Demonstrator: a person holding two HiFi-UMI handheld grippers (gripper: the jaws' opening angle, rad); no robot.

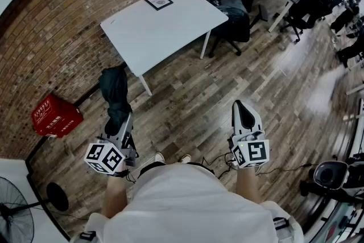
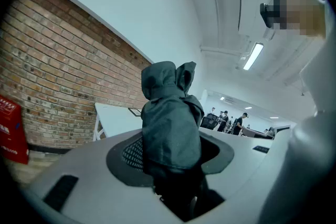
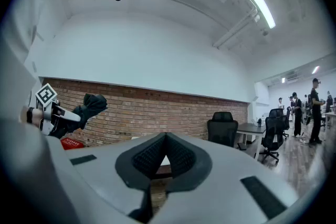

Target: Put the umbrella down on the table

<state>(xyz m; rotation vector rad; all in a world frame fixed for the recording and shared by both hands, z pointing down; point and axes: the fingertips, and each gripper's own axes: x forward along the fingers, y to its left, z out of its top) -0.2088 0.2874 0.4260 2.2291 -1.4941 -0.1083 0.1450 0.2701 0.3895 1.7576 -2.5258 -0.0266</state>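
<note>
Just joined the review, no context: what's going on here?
A person stands on a wood floor with a gripper in each hand. The left gripper has its jaws closed on a folded dark umbrella, held in the air. The right gripper is shut and empty. The white table stands ahead by the brick wall; the umbrella is not on it yet.

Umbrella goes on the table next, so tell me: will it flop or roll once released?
The umbrella looks folded in loose, creased fabric, so its cover probably gives while the core is stiff. Bundled roughly round, it may roll on the flat table.
</note>
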